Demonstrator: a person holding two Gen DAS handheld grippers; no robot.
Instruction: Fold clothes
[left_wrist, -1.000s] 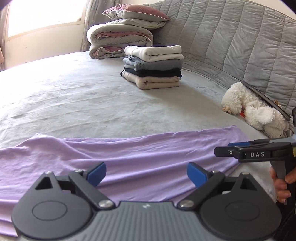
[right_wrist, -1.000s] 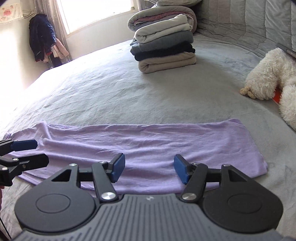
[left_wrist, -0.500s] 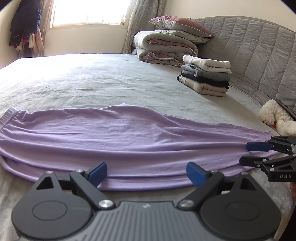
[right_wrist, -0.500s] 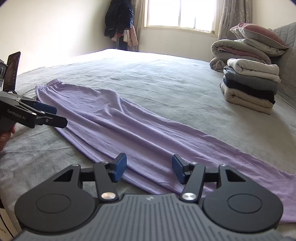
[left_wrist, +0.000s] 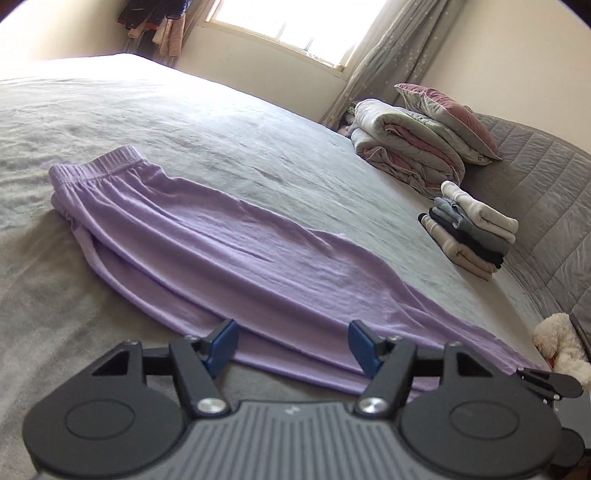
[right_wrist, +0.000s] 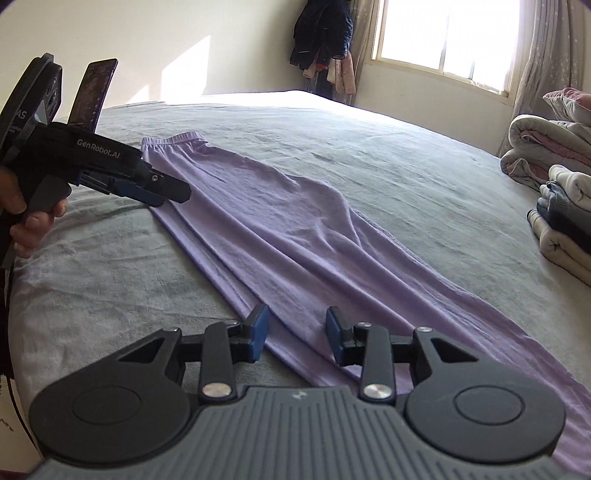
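The lilac trousers lay flat and folded lengthwise on the grey bed. The left gripper hovered released over the trousers' near edge, beside the waistband end. The right gripper hovered released above the trousers' leg part, grasping nothing.

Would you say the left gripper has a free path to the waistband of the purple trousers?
Probably yes: the left gripper, open, hovers by the waistband of the purple trousers, with nothing between them.
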